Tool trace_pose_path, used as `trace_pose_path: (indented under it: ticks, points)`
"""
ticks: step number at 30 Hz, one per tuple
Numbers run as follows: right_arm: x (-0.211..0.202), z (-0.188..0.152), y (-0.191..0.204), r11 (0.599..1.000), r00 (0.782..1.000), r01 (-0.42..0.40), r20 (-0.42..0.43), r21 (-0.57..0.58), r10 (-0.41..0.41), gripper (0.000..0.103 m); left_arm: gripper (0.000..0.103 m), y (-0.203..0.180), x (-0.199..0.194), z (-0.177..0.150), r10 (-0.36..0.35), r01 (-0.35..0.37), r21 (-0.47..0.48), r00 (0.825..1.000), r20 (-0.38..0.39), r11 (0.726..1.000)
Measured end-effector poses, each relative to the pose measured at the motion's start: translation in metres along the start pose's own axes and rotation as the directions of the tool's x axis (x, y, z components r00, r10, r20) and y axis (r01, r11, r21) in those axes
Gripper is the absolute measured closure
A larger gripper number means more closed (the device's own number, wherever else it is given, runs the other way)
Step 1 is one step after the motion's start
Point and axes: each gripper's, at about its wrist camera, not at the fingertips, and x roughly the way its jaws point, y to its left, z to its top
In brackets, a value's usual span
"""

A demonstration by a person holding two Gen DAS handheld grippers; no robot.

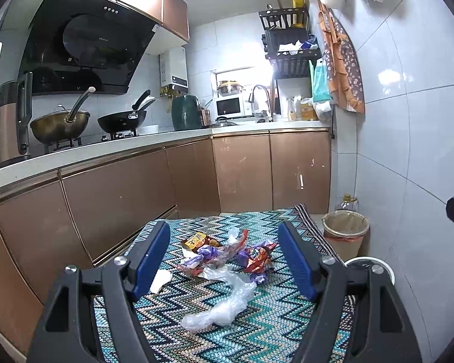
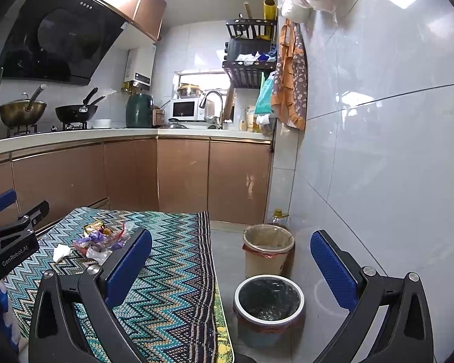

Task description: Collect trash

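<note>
A heap of trash lies on the zigzag tablecloth (image 1: 257, 326): red and purple snack wrappers (image 1: 254, 257), a yellow packet (image 1: 196, 240), clear plastic film (image 1: 227, 305) and a white tissue (image 1: 160, 279). My left gripper (image 1: 224, 257) is open and empty, its blue fingers on either side of the heap, just short of it. The heap also shows in the right wrist view (image 2: 101, 236). My right gripper (image 2: 231, 260) is open and empty, over the table's right edge and above a white-rimmed bin with a black liner (image 2: 269, 299). The left gripper's body (image 2: 12, 242) shows at the left there.
A beige bin (image 2: 268, 249) stands on the floor beyond the black-lined one, an oil bottle (image 2: 278, 216) behind it. The tiled wall (image 2: 378, 181) is close on the right. Brown cabinets (image 1: 136, 199) and a counter with woks run along the left and back.
</note>
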Motion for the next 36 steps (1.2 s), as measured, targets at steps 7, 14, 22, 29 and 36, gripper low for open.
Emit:
trace_pose_path:
  ticks: [7, 14, 22, 29, 36]
  points:
    - [0.008, 0.003, 0.003, 1.0, 1.0, -0.017, -0.002, -0.017, 0.017, 0.0, 0.03, 0.002, 0.005, 0.004, -0.032, 0.032, -0.02, 0.999, 0.007, 0.999]
    - [0.013, 0.009, 0.007, 0.999, 0.999, -0.034, 0.004, -0.029, 0.035, 0.0, 0.03, 0.005, 0.013, 0.005, -0.026, 0.025, -0.034, 1.0, -0.006, 0.999]
    - [0.027, 0.016, 0.012, 0.998, 0.999, -0.054, -0.008, -0.042, 0.053, 0.0, 0.03, 0.01, 0.023, 0.008, 0.013, -0.013, -0.048, 1.0, 0.011, 0.999]
    - [0.049, 0.018, 0.015, 0.994, 0.994, -0.1, -0.039, -0.04, 0.099, 0.0, 0.031, 0.026, 0.043, 0.007, 0.029, -0.032, -0.062, 0.999, -0.034, 0.998]
    - [0.093, 0.007, 0.02, 0.973, 0.964, -0.231, -0.136, -0.009, 0.227, 0.0, 0.031, 0.07, 0.074, -0.003, 0.065, -0.081, -0.11, 0.988, -0.138, 0.991]
